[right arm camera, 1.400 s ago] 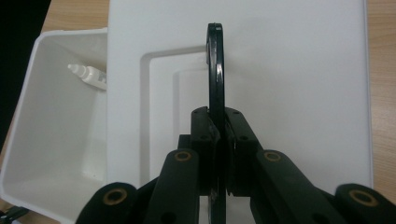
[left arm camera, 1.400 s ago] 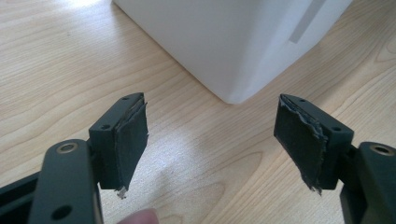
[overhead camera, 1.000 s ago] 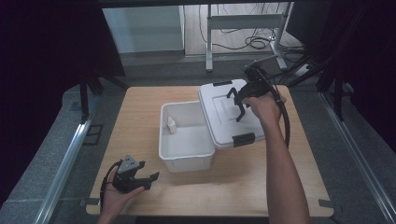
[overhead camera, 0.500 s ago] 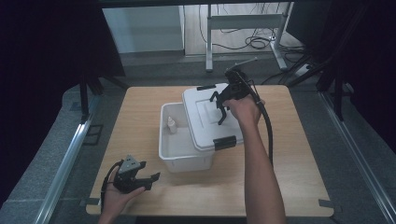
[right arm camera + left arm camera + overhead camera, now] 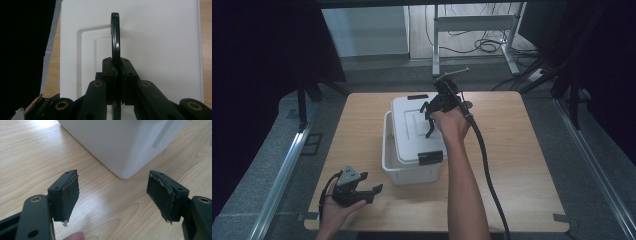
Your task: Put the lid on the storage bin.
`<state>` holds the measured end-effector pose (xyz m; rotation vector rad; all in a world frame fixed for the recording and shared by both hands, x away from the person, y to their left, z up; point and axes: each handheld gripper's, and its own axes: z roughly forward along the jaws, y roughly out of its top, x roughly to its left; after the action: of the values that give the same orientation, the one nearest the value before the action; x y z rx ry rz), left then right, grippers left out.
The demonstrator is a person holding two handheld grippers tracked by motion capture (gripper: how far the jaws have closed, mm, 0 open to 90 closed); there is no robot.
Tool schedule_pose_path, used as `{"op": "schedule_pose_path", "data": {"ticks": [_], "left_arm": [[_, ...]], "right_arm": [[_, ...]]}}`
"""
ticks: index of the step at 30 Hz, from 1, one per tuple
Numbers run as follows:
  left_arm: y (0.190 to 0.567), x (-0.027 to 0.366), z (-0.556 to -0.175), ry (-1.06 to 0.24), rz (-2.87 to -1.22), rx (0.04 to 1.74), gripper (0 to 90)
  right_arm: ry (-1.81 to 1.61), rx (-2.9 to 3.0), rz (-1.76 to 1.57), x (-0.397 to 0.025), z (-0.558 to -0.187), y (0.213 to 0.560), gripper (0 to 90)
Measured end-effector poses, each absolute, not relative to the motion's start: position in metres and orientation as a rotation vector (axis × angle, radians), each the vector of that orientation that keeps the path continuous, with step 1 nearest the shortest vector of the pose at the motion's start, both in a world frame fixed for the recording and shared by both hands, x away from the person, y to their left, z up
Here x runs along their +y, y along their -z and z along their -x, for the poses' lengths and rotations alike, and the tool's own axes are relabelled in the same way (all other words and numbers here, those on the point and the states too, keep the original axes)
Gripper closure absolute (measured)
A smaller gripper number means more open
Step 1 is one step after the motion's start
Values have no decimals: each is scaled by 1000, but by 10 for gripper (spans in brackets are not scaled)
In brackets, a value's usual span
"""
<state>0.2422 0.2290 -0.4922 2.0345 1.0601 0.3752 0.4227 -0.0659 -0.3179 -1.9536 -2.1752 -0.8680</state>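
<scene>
Two grippers in use. Left gripper rests in the left hand at the table's near left edge, jaws wide apart, holding nothing, aimed at the white bin corner just ahead. Farther on, right gripper is clamped on the black handle of the white lid, which sits askew over the bin.

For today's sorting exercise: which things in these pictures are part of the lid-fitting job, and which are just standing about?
In the job:
- white lid, over the box
- its black handle, clamped by the right gripper
- white storage box

Standing about:
- left gripper, open, resting on the wooden table
- metal frame and cables on the floor behind
</scene>
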Motion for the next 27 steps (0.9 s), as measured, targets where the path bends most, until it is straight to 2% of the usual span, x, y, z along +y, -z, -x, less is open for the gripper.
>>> {"op": "schedule_pose_path", "data": {"ticks": [15,27], "left_arm": [[487,227,-241,-372,-2024,1036,262],[490,226,-243,-366,-2035,1037,262]], "right_arm": [[838,-2155,1979,-39,-413,323,847],[816,-2100,2041,-25,-418,344,847]]}}
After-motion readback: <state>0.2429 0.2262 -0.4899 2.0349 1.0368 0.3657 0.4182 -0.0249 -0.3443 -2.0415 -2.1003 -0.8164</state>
